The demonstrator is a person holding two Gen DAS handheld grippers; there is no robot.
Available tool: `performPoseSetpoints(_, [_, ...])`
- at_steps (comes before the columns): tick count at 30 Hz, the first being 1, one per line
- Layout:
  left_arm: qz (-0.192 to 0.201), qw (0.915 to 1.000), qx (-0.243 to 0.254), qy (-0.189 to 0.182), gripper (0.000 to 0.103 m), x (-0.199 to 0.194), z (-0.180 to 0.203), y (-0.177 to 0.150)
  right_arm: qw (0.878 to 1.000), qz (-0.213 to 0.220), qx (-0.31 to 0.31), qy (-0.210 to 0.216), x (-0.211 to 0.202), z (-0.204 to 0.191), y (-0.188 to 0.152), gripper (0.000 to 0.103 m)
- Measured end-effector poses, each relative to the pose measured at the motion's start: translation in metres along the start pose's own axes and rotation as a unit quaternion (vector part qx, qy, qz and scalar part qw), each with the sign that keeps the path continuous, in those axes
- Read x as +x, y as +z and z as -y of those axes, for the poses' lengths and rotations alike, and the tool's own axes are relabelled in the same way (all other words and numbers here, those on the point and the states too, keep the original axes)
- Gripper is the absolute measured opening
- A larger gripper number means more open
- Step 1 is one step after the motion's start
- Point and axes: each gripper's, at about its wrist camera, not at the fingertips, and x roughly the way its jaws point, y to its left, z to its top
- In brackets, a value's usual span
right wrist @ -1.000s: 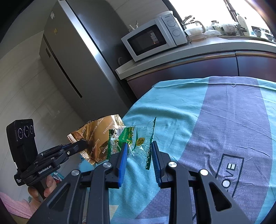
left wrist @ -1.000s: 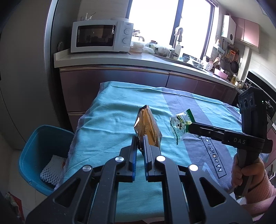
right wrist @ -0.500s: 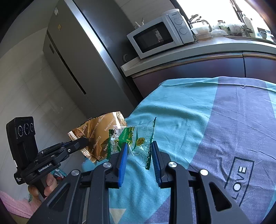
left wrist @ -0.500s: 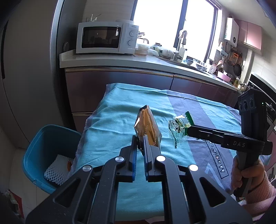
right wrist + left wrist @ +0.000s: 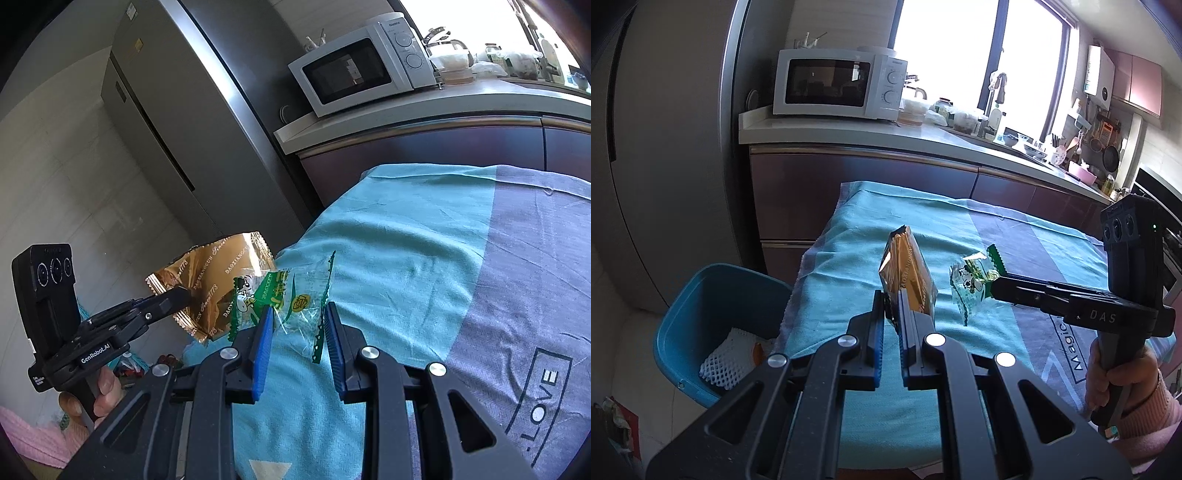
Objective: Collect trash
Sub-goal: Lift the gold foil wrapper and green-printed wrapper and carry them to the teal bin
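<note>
Both grippers, left (image 5: 890,317) pinching the gold wrapper (image 5: 907,275) and right (image 5: 297,328) seemingly gripping the green wrapper (image 5: 280,295), had drifted binward (image 5: 701,299).

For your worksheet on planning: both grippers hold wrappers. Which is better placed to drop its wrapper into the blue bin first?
Left. The left gripper, holding the gold wrapper, is nearer the blue bin than the right gripper.

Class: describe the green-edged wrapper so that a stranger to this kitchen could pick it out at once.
Find the table under the teal cloth. Held above it are two wrappers, one in each pair of tongs. Yours is the clear wrapper with green zigzag edges and a cartoon dog, in the right tongs; its neighbour, the gold foil wrapper, is opaque.
</note>
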Motion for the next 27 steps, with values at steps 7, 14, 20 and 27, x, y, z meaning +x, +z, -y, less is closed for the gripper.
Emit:
performPoseSetpoints(7, [0.004, 0.9998, -0.011, 0.013, 0.008, -0.006, -0.013, -0.001, 1.0, -0.01, -0.01, 0.011, 0.011, -0.008, 0.003, 0.027])
performPoseSetpoints(14, [0.009, 0.9994, -0.021, 0.027, 0.008, -0.012, -0.027, -0.001, 0.999, -0.018, -0.019, 0.02, 0.02, -0.017, 0.005, 0.027])
performPoseSetpoints(20, [0.014, 0.9986, -0.031, 0.04, 0.008, -0.017, -0.04, -0.001, 0.999, -0.024, -0.028, 0.026, 0.027, -0.026, 0.006, 0.027])
performPoseSetpoints(27, [0.02, 0.9967, -0.049, 0.061, 0.008, -0.025, -0.061, 0.0, 0.998, -0.031, -0.043, 0.034, 0.037, -0.038, 0.011, 0.027])
